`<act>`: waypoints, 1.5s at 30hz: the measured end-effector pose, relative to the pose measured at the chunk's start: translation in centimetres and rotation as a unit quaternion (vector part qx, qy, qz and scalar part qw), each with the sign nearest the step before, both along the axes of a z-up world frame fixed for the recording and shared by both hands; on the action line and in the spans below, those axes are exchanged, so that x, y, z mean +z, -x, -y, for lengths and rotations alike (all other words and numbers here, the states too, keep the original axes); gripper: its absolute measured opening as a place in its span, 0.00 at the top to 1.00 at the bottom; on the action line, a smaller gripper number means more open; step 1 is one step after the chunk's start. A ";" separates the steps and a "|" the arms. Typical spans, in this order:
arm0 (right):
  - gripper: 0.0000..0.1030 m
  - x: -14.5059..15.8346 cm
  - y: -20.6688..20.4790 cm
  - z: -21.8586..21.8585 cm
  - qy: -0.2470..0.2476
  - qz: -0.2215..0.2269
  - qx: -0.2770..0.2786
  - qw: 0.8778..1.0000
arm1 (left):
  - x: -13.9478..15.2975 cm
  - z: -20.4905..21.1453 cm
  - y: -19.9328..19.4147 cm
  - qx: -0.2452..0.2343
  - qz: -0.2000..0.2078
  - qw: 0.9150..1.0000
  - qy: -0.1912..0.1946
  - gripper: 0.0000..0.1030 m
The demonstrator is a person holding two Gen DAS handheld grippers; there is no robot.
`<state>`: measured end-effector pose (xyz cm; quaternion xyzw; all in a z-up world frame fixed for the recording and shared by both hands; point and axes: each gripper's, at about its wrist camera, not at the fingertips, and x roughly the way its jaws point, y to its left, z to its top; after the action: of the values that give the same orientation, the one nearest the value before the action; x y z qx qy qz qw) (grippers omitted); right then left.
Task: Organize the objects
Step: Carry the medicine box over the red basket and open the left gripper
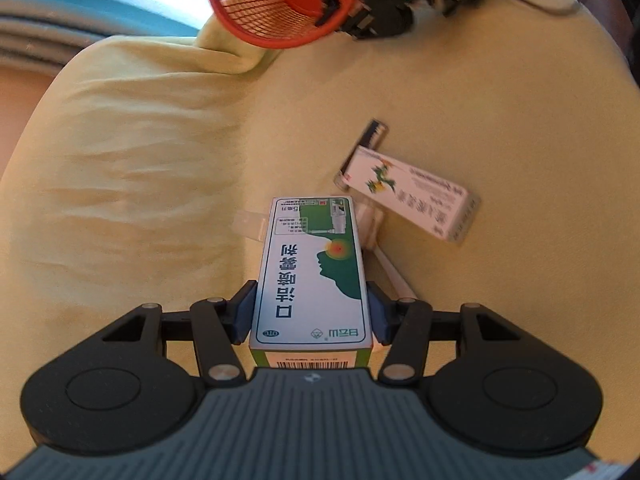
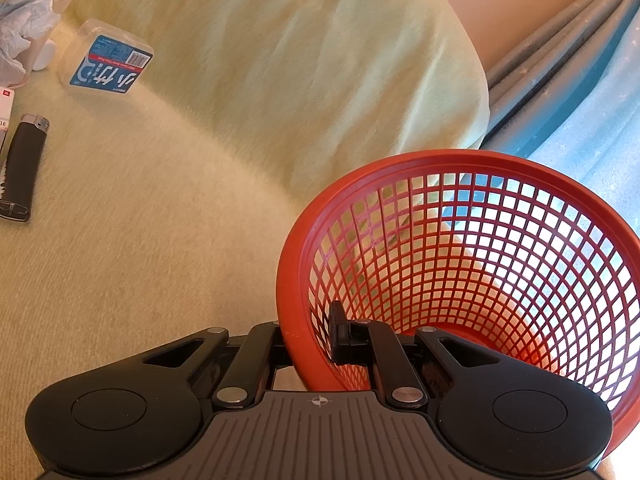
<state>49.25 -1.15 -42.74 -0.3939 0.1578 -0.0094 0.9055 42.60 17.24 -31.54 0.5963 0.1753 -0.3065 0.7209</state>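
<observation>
The left gripper (image 1: 312, 316) pinches a white-and-green box (image 1: 312, 276) printed "OTC" above the pale yellow-green cover (image 1: 500, 80) — a second white box (image 1: 416, 196) lies just beyond. The right gripper (image 2: 316, 340) clamps the rim of the tilted red mesh basket (image 2: 480, 248) — nothing shows inside it.
</observation>
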 end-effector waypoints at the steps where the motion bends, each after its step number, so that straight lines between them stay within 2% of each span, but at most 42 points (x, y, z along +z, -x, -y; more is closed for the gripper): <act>1: 0.95 0.0 0.1 0.0 0.000 0.000 0.000 1.000 | 0.5 0.1 -0.4 0.007 -0.009 1.000 0.015 0.51; 8: 0.95 0.0 0.0 0.0 0.000 0.000 0.000 1.000 | 2.4 2.1 -2.3 -0.001 0.000 0.999 0.039 0.51; 16: 0.95 0.0 0.2 0.2 0.001 -0.003 -0.001 1.000 | 3.2 5.9 -4.5 -0.009 -0.002 0.998 0.055 0.51; 26: 0.95 0.1 0.3 0.2 0.001 -0.003 0.000 1.000 | 3.7 11.5 -7.2 -0.006 0.018 0.999 0.033 0.51; 34: 0.95 0.1 0.3 0.1 -0.001 -0.003 0.000 1.000 | 4.8 16.3 -7.2 -0.060 0.028 0.997 0.036 0.51; 42: 0.95 0.3 0.3 0.0 -0.004 -0.004 0.000 1.000 | 4.4 21.7 -7.2 -0.121 0.022 0.992 0.039 0.50; 45: 0.95 0.3 0.4 0.2 -0.006 -0.004 0.001 1.000 | 4.1 23.7 -7.7 -0.144 0.033 0.987 0.056 0.44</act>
<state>48.81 -1.33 -42.39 -0.3890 0.1608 -0.0060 0.9071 50.29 -6.44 -27.44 0.5840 0.0464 -0.3966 0.7067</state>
